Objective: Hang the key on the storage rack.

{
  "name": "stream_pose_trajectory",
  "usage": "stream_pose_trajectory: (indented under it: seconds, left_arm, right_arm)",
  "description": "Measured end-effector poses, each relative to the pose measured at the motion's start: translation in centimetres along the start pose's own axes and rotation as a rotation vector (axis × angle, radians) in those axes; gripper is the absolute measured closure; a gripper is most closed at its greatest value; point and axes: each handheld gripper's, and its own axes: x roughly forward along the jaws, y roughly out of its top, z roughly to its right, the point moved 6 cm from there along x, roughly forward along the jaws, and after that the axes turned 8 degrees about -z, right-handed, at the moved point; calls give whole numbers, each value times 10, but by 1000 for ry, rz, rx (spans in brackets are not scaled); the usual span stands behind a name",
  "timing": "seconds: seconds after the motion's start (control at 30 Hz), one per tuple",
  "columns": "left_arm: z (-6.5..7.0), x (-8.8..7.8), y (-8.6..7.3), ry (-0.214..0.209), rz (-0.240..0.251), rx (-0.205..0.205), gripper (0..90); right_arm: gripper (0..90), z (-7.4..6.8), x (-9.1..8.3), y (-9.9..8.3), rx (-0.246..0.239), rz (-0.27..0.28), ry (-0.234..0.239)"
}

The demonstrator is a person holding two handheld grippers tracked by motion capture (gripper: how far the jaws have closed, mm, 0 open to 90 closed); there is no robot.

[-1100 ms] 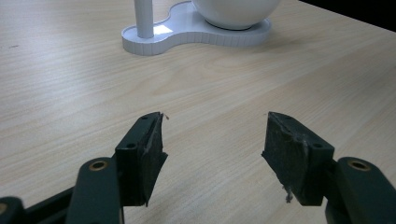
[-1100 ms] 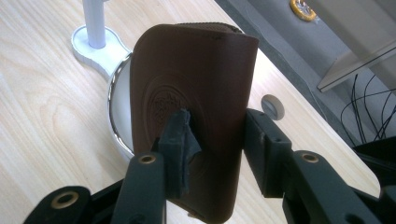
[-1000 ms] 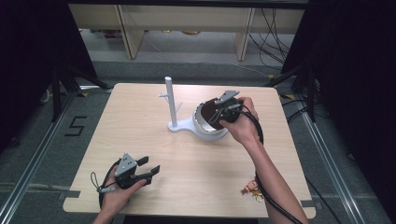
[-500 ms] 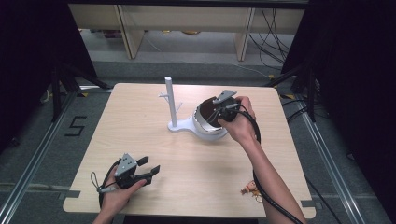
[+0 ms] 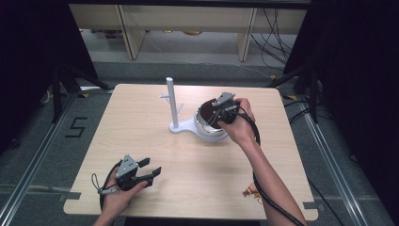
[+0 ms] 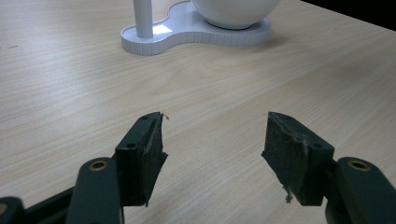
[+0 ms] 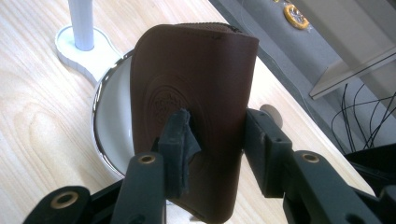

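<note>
— Table (image 5: 141,117), then white bowl (image 5: 209,132) far right on its stand (image 5: 181,126)?
— Yes. Brown pouch (image 7: 187,107) upright over bowl, clamped in right gripper (image 7: 212,140) (long axis vertical). Left gripper (image 6: 212,149) near left, agape, empty.

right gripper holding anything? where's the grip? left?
Right gripper clamps a brown leather pouch across its lower half, over the white bowl. Left gripper is open, holding nothing.

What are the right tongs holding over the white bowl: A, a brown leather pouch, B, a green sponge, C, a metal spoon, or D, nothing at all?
A: the right tongs are shut on a brown leather pouch just above the white bowl.
</note>
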Motion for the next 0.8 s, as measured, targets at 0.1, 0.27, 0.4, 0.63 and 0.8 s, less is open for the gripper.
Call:
stream_pose_trajectory:
  seconds: [0.1,0.27,0.4,0.63,0.8]
  left_arm:
    - [0,0,0,-1,0,0,366]
    - [0,0,0,1,-1,-2,367]
    - [0,0,0,6,-10,-1,367]
    - [1,0,0,6,-10,-1,367]
    - [1,0,0,0,-4,-8,367]
  right_arm:
    - [622,0,1,-1,-1,-7,-3]
    - [621,-1,5,-2,-4,-16,2]
    - [618,-2,6,-1,-11,-25,7]
    - [656,-4,12,0,-26,-20,24]
    - [656,-5,14,3,-30,-27,16]
